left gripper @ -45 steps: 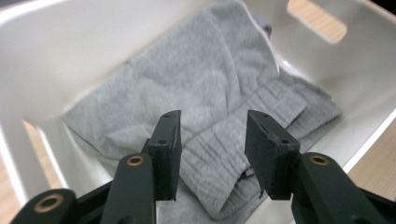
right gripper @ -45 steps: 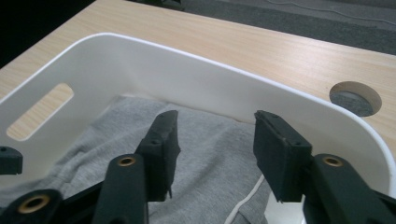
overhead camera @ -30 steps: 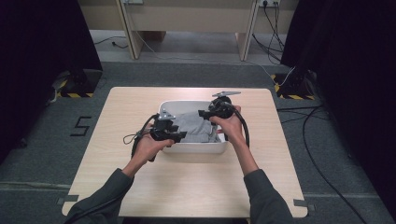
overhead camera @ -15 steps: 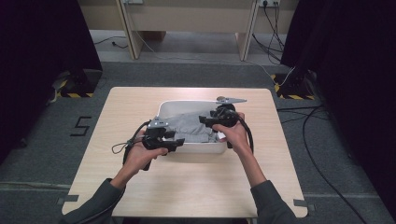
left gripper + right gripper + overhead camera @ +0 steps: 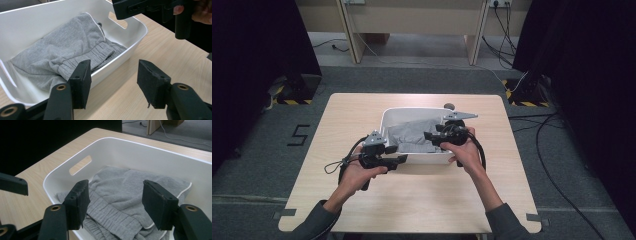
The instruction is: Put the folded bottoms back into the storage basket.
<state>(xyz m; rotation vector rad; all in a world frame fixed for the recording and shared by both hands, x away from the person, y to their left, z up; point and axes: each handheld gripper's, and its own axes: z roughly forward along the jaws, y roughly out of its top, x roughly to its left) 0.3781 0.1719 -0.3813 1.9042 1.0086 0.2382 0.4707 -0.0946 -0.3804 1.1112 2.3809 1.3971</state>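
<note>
A white plastic basket stands mid-table with a folded grey garment inside. My left gripper is at the basket's near-left corner, just outside the rim. Its jaws have just been opening and stand open with nothing between the pads. The left gripper view shows that gripper in front of the basket and the garment. My right gripper hovers over the basket's right side. In the right gripper view it is open above the garment, apart from it.
The basket has a handle slot in its end wall. Bare wooden table lies in front of the basket and on both sides. Cables trail from both grippers. Beyond the table are carpet, a desk frame and floor cables.
Both hands have drawn back toward the near edge of the table. The left gripper has come out from over the basket to its near-left corner, its jaws wider apart.
</note>
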